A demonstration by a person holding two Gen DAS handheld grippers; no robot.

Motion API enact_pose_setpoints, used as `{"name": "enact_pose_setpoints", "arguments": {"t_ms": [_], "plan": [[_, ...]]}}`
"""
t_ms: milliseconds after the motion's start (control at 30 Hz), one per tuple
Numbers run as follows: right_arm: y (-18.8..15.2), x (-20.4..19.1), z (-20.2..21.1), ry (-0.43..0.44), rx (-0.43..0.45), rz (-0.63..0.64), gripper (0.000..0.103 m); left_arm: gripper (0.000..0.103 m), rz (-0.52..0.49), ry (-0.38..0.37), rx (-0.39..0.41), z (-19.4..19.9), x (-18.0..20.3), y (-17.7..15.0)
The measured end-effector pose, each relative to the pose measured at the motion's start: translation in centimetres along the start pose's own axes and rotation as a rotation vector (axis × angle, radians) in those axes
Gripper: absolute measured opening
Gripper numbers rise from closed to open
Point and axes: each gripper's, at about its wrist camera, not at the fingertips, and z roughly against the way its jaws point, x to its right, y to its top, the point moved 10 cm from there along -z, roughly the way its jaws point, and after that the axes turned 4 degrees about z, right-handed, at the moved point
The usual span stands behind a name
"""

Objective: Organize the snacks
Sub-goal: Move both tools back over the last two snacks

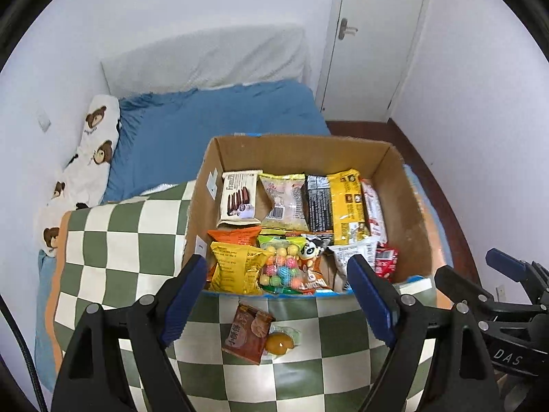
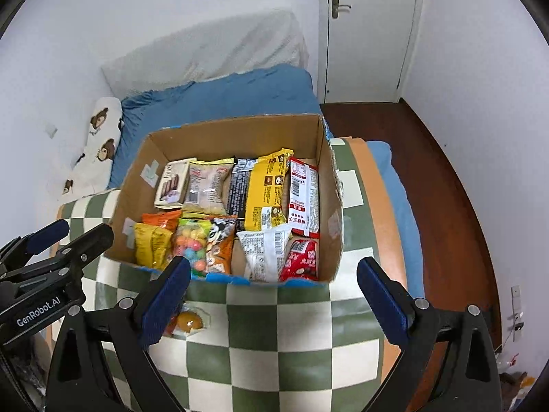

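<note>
A cardboard box (image 1: 405, 185) (image 2: 331, 185) stands on the checkered blanket, filled with several snack packs in two rows. Outside its near wall lie a brown-orange snack packet (image 1: 247, 333) and a clear-wrapped yellow jelly cup (image 1: 279, 343) (image 2: 188, 321). My left gripper (image 1: 278, 298) is open and empty, above these two loose snacks. My right gripper (image 2: 274, 295) is open and empty, in front of the box's near wall. The brown packet is hidden behind the right gripper's left finger (image 2: 164, 295) in the right wrist view.
The green-and-white checkered blanket (image 1: 113, 240) (image 2: 308, 343) covers a bed with a blue sheet (image 1: 212, 116). A bear-print pillow (image 1: 96, 151) lies at the left wall. Dark wood floor (image 2: 446, 185) and a white door (image 2: 370, 34) lie to the right.
</note>
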Motion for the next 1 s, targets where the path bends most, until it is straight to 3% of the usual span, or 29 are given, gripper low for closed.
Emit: {"name": "enact_pose_setpoints", "arguments": {"t_ms": [333, 567, 600, 667, 867, 933, 1000], "plan": [[-1.1, -0.3, 7.0, 0.017, 0.104, -0.002, 0.099, 0.083, 0.001, -0.024, 0.06, 5.1, 0.4, -1.6], [-1.8, -1.4, 8.0, 0.065, 0.112, -0.004, 0.099, 0.083, 0.053, -0.032, 0.039, 4.9, -1.3, -3.6], [-2.3, -1.8, 7.4, 0.085, 0.095, -0.006, 0.099, 0.083, 0.065, -0.03, 0.028, 4.5, -1.9, -4.2], [-3.2, -2.9, 5.7, 0.133, 0.056, -0.006, 0.099, 0.097, 0.098, 0.004, -0.01, 3.1, -4.2, -5.8], [-8.0, -7.5, -3.8, 0.246, -0.123, 0.021, 0.099, 0.098, 0.222, 0.15, -0.158, -2.4, -12.3, -11.8], [-9.9, -9.0, -7.7, 0.267, -0.195, 0.02, 0.099, 0.098, 0.253, 0.167, -0.203, -4.1, -14.0, -13.5], [-11.4, -10.2, -11.1, 0.287, -0.251, 0.006, 0.088, 0.098, 0.247, 0.196, -0.23, -5.1, -15.1, -14.6]]}}
